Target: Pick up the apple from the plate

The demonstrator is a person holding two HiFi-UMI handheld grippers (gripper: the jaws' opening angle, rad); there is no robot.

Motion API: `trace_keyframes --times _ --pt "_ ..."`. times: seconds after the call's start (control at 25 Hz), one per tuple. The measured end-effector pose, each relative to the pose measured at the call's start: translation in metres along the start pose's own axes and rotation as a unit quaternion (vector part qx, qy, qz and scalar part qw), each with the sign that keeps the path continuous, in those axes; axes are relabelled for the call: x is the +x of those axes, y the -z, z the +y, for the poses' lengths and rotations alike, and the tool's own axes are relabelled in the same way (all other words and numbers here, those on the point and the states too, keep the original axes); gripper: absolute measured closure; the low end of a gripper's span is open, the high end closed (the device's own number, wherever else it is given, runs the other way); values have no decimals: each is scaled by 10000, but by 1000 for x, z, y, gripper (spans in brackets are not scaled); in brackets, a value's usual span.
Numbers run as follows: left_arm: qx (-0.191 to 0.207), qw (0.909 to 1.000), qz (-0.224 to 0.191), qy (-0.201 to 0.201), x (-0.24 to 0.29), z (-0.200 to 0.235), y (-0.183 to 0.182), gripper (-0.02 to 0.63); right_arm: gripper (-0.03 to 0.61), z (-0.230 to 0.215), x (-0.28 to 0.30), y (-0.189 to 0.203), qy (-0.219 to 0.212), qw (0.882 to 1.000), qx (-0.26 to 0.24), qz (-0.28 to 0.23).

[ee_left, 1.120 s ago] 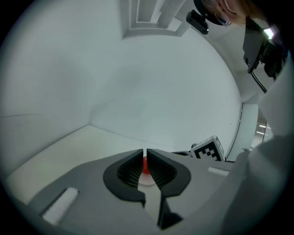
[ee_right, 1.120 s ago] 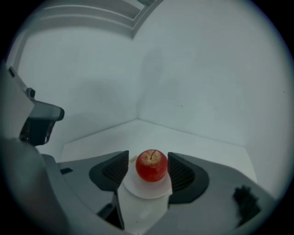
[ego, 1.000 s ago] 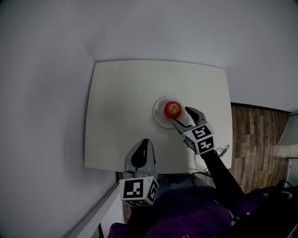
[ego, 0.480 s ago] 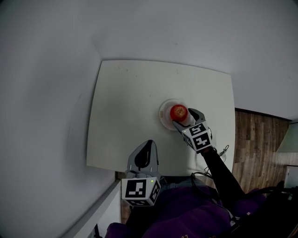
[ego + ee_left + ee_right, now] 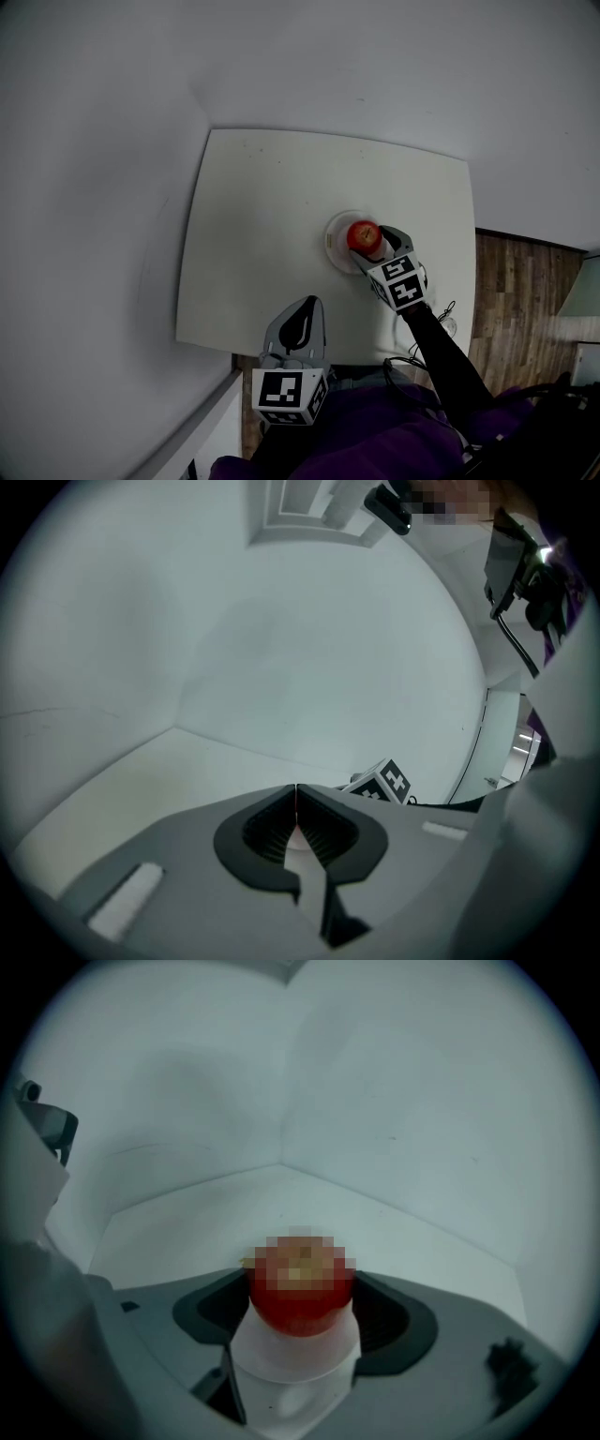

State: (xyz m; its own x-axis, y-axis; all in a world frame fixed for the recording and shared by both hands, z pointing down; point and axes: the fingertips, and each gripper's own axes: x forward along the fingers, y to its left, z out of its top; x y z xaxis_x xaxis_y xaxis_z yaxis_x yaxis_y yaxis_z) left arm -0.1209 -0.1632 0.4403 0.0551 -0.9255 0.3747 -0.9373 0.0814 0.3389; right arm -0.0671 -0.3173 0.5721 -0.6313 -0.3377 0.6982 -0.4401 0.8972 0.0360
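Note:
A red apple (image 5: 363,234) sits on a small white plate (image 5: 332,246) right of the middle of the white table (image 5: 253,234). My right gripper (image 5: 373,241) reaches it from the near right, jaws at their widest on either side of the apple. In the right gripper view the apple (image 5: 300,1290) fills the gap between the dark pads (image 5: 217,1312) above the plate (image 5: 292,1372), and I see no squeeze. My left gripper (image 5: 302,317) hovers over the table's near edge, shut and empty; its jaws (image 5: 296,803) meet in its own view.
The table stands in a corner of pale walls. Wooden floor (image 5: 525,291) lies to its right. The person's purple clothing (image 5: 375,441) fills the bottom of the head view. The right gripper's marker cube (image 5: 384,782) shows beyond the left jaws.
My right gripper has come forward and down until its jaws stand on both sides of the apple. The left gripper has stayed near the table's edge.

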Motion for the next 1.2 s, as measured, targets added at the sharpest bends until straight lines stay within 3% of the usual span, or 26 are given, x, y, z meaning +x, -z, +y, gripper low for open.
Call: trace_keyframes --times 0.64,1.0,1.2 --pt "232 9991 138 325 21 -10 -8 606 232 -23 -45 -8 423 9979 273 -409" --pt "339 9978 203 538 27 -24 -7 606 232 -57 -80 16 1103 9911 617 -419" --pt "241 9975 334 580 23 -33 2 606 232 -59 -97 51 1303 9873 885 -200"
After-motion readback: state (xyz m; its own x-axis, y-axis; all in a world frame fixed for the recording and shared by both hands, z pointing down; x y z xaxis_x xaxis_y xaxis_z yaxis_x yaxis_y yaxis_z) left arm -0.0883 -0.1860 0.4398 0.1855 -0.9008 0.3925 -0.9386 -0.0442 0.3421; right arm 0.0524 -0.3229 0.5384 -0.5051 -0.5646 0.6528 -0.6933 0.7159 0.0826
